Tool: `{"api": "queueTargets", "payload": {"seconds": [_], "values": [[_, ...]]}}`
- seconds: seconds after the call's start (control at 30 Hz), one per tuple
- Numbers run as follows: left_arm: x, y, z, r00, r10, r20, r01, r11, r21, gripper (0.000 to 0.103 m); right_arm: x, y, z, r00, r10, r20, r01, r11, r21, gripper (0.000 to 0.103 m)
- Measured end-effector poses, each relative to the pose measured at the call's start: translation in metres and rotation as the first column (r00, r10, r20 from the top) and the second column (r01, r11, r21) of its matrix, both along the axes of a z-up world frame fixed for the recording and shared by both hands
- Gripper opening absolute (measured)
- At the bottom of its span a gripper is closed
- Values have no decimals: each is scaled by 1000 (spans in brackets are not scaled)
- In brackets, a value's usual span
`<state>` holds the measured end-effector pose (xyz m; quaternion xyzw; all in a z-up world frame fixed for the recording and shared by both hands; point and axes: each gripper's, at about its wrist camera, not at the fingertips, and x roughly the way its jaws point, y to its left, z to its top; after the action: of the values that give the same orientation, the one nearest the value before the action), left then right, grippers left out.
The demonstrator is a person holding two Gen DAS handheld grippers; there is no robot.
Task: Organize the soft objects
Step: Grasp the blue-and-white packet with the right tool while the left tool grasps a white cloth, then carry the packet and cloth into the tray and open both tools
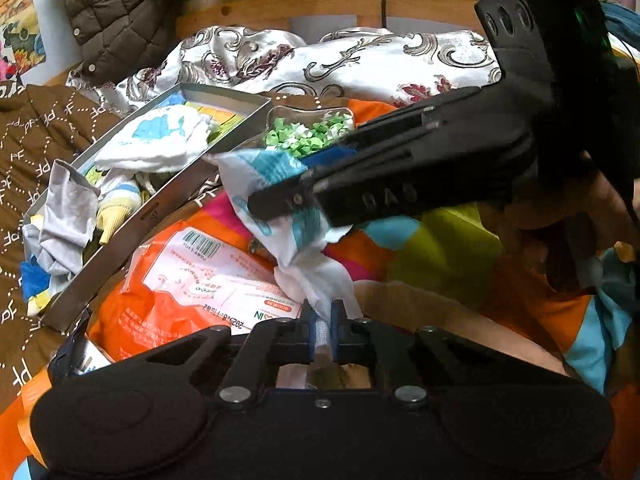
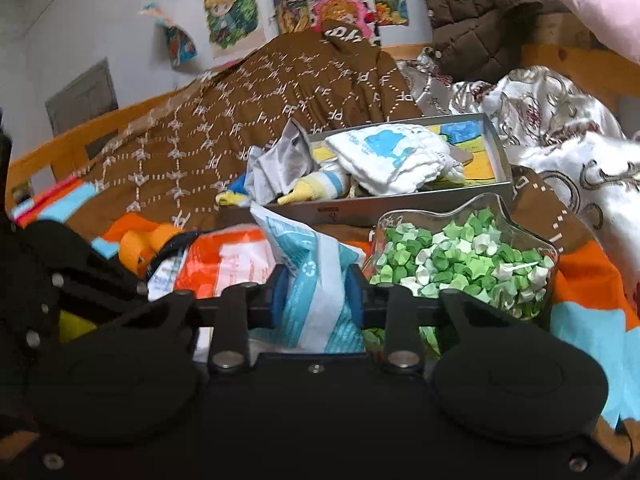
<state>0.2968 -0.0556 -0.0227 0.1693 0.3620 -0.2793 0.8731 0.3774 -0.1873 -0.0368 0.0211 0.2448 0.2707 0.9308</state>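
- The left gripper [image 1: 322, 330] is clenched on the white lower end of a white-and-blue cloth [image 1: 280, 204].
- The right gripper [image 2: 318, 294] pinches the same cloth [image 2: 316, 280] higher up, at its blue-printed part, so the cloth hangs stretched between the two above an orange plastic packet [image 1: 192, 280].
- Just beyond sits a clear dish of green and white paper stars [image 2: 460, 264].
- Behind it, a metal tin [image 2: 400, 200] holds folded cloths and socks.

White-and-blue printed cloth [image 1: 280, 216] (crumpled, stretched taut) above the orange packet [image 1: 192, 280], beside the grey tray [image 1: 132, 224] of cloths.
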Motion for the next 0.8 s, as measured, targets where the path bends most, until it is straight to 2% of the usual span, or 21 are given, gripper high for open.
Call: {"api": "queueTargets", "payload": {"seconds": [0.17, 0.4, 0.57, 0.8], "values": [[-1, 5, 7, 1000, -19, -4, 19, 999, -33, 5, 2, -16, 10, 999, -38, -12, 39, 996, 85, 20], [-15, 8, 22, 998, -68, 11, 69, 992, -108, 5, 0, -40, 33, 993, -110, 43, 103, 984, 148, 19], [-13, 10, 32, 996, -69, 57, 77, 985, -153, 5, 1, -51, 38, 985, -161, 63, 149, 975, 164, 20], [13, 25, 48, 982, -24, 185, 58, 982, -179, 5, -1, -58, 43, 962, -252, 108, 228, 953, 197, 20]]}}
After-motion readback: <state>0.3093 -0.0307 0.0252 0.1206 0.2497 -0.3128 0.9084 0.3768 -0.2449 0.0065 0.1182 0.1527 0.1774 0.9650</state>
